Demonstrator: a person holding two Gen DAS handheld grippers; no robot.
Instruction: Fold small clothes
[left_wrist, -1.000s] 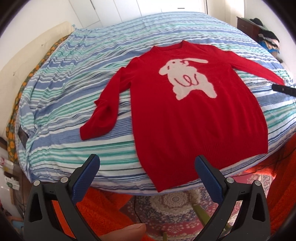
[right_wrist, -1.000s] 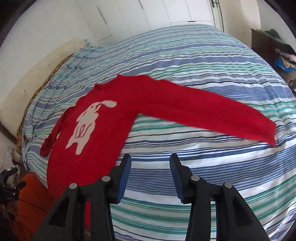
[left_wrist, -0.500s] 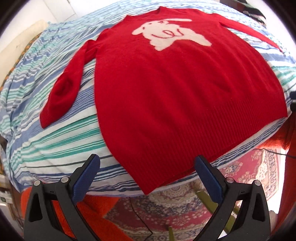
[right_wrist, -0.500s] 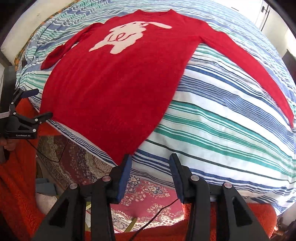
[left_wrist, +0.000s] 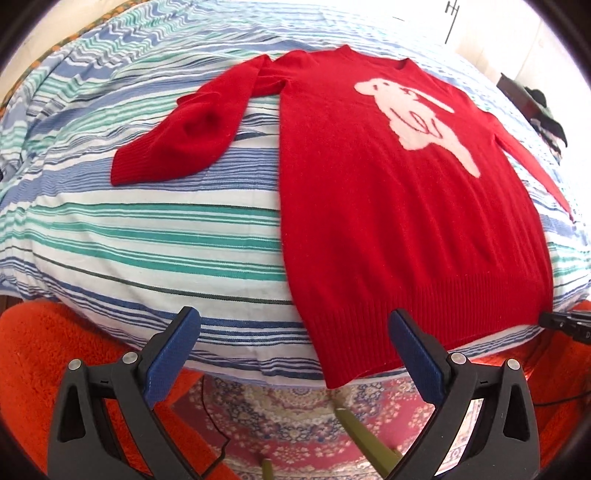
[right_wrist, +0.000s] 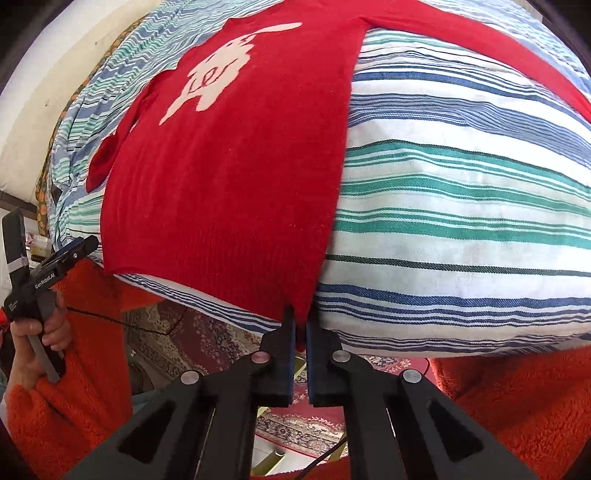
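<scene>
Bed (left_wrist: 140, 236): covered by a striped blue, green and white sheet; it carries the garment and fills most of both views.

Red sweater (left_wrist: 388, 206): lies flat and face up on the bed, its pale animal motif (left_wrist: 417, 118) showing, its ribbed hem (left_wrist: 417, 332) reaching the bed's near edge and just overhanging it. One sleeve (left_wrist: 192, 136) is bent beside the body; the other runs out straight toward the far side of the sheet.

Person: orange fleece sleeves (right_wrist: 517, 406) frame the lower edges; a hand (right_wrist: 33, 343) grips the left tool's handle in the right wrist view.

Right tool (right_wrist: 300, 328): fingers together, clamped on the hem corner of the red sweater (red cloth shows in the thin slit between the blue pads).

Left tool (left_wrist: 295, 354): fingers wide apart, nothing between them, hanging just off the bed edge near the opposite hem corner, not touching the cloth.

Step in hand: by my reading, taking hold of the two bottom corners so the hem can be carried up toward the neckline; one corner is secured, the other not yet.

Next move calls for: bringing the left tool's open fingers around its hem corner, one finger under the overhanging edge, pinching only the sweater and not the sheet, then lifting both corners evenly.

Risk: catching the sheet along with the knit, or an uneven lift skewing the fold.
</scene>
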